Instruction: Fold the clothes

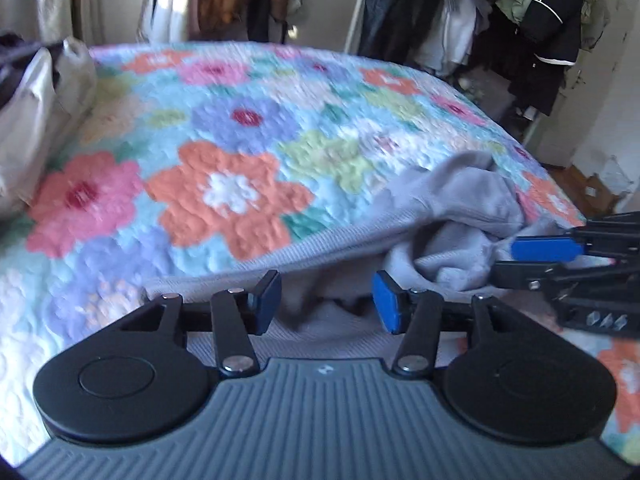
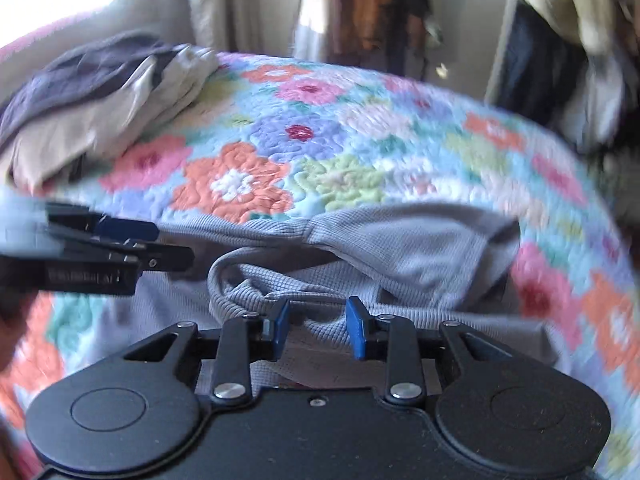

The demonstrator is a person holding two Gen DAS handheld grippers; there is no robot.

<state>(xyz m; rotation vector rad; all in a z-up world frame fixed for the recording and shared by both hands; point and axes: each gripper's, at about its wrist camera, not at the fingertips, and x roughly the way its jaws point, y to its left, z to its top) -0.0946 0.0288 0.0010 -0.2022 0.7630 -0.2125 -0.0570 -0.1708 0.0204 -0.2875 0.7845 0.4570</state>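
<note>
A light grey waffle-knit garment (image 1: 452,208) lies bunched on a flowered quilt (image 1: 224,184) covering the bed. My left gripper (image 1: 326,300) is open, its blue pads over the garment's near ribbed edge with cloth between and below them. My right gripper (image 2: 318,326) is open over the garment (image 2: 408,248), close to a rolled fold. The right gripper also shows in the left wrist view (image 1: 548,256), at the right beside the bunched cloth. The left gripper shows in the right wrist view (image 2: 132,240), at the left edge.
A pile of beige and dark clothes (image 2: 96,96) sits at the bed's far left, also in the left wrist view (image 1: 36,112). Hanging coats and garments (image 1: 520,20) fill a rack beyond the bed. A wooden floor (image 1: 580,184) shows past the right edge.
</note>
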